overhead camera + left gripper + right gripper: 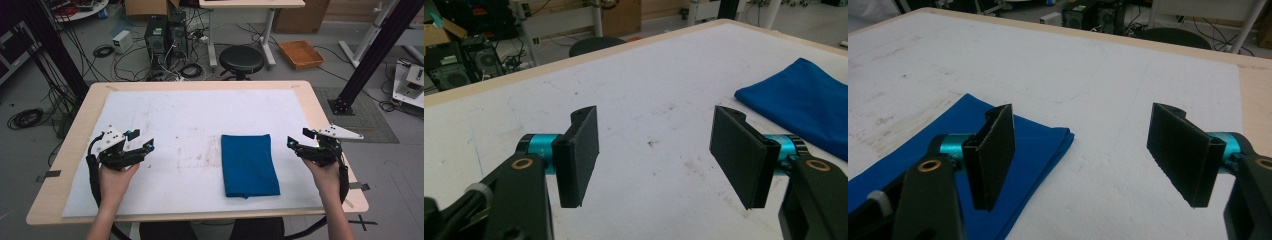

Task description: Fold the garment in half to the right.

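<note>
Cloth, blue, folded rectangle (249, 165), lies between our left hand-held gripper (141, 140) and right hand-held gripper (299, 138); both spread, empty. Next: reach an edge.

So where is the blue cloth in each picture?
High view: the folded blue cloth lies right of centre on the white mat.
Left gripper view: at the right edge, beyond the right jaw.
Right gripper view: lower left, behind the left jaw.
Shared landmark: the round black stool past the table's far edge.
</note>
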{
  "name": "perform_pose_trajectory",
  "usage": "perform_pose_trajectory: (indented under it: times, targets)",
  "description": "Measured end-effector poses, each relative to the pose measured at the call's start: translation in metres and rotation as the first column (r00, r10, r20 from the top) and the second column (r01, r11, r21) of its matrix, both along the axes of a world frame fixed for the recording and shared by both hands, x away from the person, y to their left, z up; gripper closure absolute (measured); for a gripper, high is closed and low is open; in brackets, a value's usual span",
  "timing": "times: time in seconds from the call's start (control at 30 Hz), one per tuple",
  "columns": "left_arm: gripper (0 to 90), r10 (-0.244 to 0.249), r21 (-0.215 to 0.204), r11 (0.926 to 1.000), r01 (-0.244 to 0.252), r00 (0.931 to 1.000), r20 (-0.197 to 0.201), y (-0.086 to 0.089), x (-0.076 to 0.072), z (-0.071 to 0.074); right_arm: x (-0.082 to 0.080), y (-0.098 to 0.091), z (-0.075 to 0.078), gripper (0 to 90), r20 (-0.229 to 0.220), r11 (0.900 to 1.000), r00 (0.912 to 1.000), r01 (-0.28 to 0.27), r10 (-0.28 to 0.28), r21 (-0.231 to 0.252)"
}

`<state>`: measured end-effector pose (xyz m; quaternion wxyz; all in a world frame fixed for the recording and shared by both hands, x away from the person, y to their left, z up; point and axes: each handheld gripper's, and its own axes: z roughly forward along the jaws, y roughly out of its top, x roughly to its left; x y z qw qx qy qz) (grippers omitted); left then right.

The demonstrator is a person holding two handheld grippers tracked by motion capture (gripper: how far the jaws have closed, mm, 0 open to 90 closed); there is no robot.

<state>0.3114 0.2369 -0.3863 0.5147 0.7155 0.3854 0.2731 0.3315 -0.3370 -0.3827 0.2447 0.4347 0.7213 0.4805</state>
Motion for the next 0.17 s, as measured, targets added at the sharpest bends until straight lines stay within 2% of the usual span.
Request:
perform_pose_trajectory:
  times: [0.17]
  targets:
    - [36.3,-0.007,0.001,1.0,0.007,1.0,0.005,-0.0006,-0.0018,0.0021,0.0002,-0.0008,-0.0007,26.3,0.003,1.0,1.0,0.006,-0.006,-0.003]
